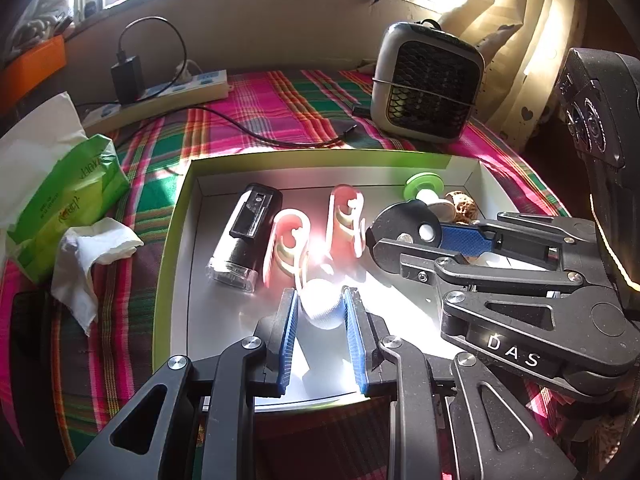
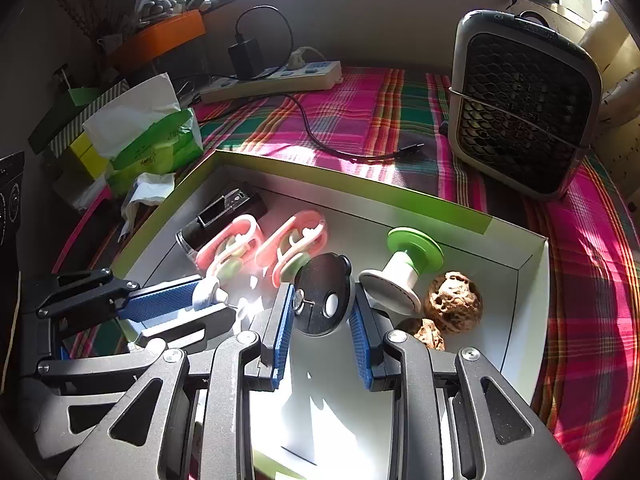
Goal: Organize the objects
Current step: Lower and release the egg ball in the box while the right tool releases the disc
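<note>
A white box with a green rim (image 1: 320,158) lies on a plaid cloth. My left gripper (image 1: 320,297) is shut on a small white rounded piece (image 1: 322,309) low over the box floor; from the right wrist it shows at the left (image 2: 216,300). My right gripper (image 2: 323,292) is shut on a black disc with a white button (image 2: 320,300), seen also from the left wrist (image 1: 394,220). In the box lie a black torch-like light (image 1: 244,236), two pink clips (image 1: 288,244), a green and white spool (image 2: 404,268) and two walnuts (image 2: 454,302).
A grey fan (image 2: 520,104) stands at the back right on the plaid cloth (image 2: 360,112). A power strip (image 2: 276,80) with a black charger and cable runs along the back. A green tissue pack (image 1: 72,196) and crumpled tissue (image 1: 92,256) lie left of the box.
</note>
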The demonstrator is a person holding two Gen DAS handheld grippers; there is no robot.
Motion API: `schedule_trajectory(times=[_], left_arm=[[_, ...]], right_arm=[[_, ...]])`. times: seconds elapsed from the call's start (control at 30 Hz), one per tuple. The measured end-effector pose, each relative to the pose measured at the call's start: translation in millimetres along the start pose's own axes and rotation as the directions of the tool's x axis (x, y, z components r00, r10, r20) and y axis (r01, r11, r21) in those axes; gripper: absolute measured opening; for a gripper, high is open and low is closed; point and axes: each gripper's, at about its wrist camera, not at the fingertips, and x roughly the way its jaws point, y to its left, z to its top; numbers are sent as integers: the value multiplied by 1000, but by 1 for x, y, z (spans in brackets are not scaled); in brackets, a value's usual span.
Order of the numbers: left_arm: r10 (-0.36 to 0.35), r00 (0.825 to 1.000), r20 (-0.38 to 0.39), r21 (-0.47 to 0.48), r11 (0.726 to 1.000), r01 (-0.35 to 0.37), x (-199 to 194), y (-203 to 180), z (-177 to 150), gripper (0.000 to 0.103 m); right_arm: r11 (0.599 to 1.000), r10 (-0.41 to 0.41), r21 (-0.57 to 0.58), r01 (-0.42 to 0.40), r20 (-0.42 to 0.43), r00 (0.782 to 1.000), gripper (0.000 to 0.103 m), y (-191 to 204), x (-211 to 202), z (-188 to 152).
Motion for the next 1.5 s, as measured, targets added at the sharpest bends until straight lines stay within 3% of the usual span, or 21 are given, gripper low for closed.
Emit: schedule_trajectory(times=[0.47,0.8,1.5], left_arm=[[11,1000,4,-2,1000,-11,-3,0,-1,24],[23,1000,10,-13,1000,-23,-10,4,-5,27],[32,999,35,-18,999,-31,-27,4,-11,29]], right_arm=[[1000,2,21,-2,2,1000,29,-1,-2,-2],[999,2,35,-3,18,1000,37,2,-8,-2],[996,4,84,-8,51,999,39,5,-25,-10]])
